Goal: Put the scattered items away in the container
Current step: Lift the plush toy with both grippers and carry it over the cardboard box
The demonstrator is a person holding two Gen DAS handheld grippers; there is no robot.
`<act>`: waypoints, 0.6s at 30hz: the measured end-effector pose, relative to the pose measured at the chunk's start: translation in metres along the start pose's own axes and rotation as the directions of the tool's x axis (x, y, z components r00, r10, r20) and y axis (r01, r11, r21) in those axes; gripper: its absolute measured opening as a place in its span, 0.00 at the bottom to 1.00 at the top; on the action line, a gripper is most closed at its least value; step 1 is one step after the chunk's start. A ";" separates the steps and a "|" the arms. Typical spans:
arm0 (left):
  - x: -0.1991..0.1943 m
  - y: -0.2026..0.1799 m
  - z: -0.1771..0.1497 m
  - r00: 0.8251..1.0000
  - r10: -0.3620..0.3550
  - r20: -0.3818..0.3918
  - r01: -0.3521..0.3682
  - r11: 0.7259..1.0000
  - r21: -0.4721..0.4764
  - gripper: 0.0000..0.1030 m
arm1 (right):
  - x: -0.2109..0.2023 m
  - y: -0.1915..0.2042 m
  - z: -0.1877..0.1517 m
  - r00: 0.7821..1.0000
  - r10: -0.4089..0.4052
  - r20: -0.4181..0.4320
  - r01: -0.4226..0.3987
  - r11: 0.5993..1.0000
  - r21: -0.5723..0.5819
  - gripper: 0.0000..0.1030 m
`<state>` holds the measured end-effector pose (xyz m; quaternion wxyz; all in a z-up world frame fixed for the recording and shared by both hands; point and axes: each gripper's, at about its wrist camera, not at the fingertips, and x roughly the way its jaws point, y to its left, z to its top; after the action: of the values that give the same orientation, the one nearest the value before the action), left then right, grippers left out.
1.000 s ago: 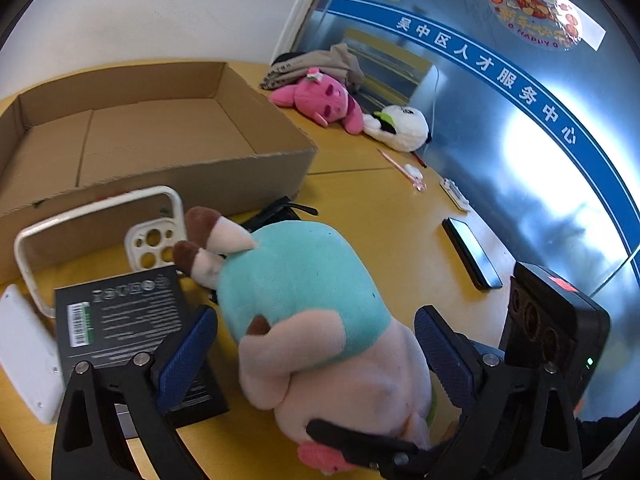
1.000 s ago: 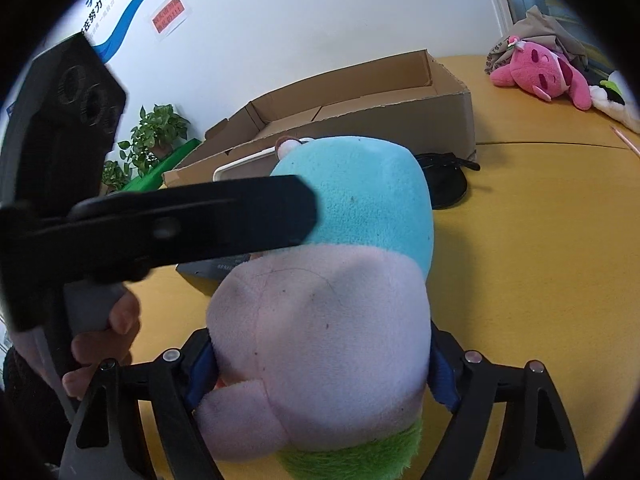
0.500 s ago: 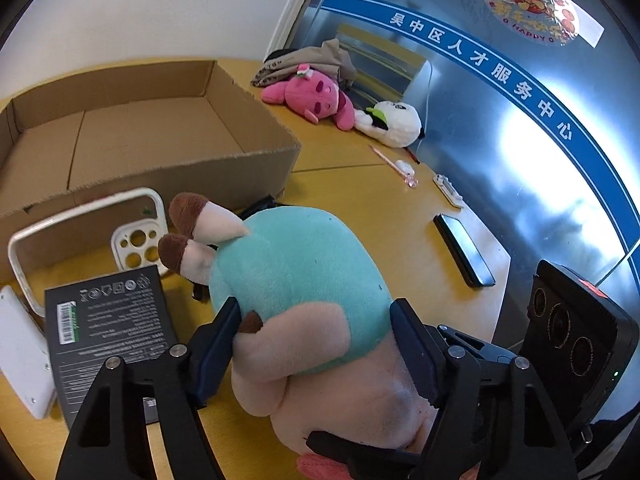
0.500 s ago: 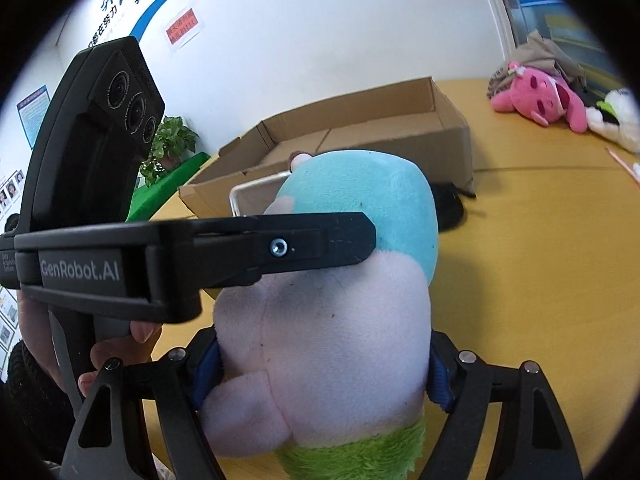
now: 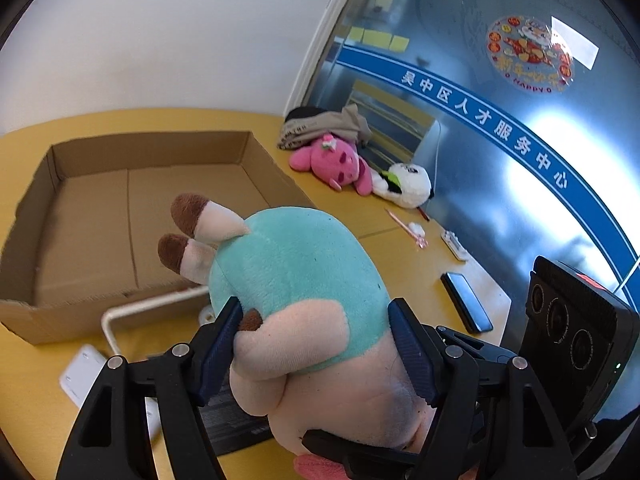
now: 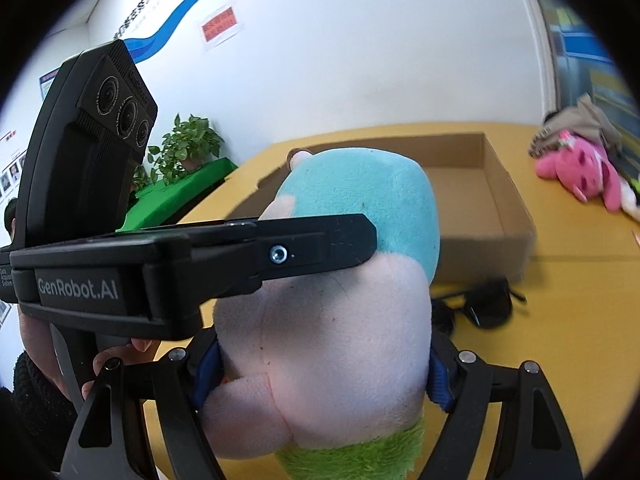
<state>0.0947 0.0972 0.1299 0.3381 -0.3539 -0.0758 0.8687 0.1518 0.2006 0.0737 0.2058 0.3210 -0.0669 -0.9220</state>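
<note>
Plush toy above the table, cardboard box open behind it

We see a plush toy (image 5: 296, 280) with a teal middle, pale pink body, brown-tipped limbs and a green fringe, lifted off the yellow table. Beyond it sits our shallow cardboard box (image 5: 44, 316), open-topped and empty. A white phone case (image 5: 132, 308) lies against its near wall.

plush toy (image 5: 296, 280) lifted off table, left claw (image 5: 316, 344) now clamped on it
</note>
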 end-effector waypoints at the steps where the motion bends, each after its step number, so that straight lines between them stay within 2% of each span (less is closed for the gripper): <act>1: -0.004 0.004 0.005 1.000 0.004 0.010 -0.004 1.000 0.002 0.74 | 0.002 0.003 0.006 1.000 0.003 0.004 -0.003 1.000 -0.008 0.77; 8: -0.032 0.038 0.047 0.997 0.047 0.069 -0.049 0.999 0.022 0.74 | 0.024 0.024 0.057 0.998 0.054 0.035 -0.052 0.997 -0.049 0.77; 18: -0.051 0.085 0.128 0.988 0.104 0.115 -0.110 0.993 0.052 0.74 | 0.065 0.039 0.140 0.992 0.101 0.074 -0.095 0.993 -0.077 0.77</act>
<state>-0.0095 0.0136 0.2213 0.2963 -0.2983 -0.0501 0.9059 0.0318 0.1367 0.1571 0.2596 0.2734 -0.0566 -0.9245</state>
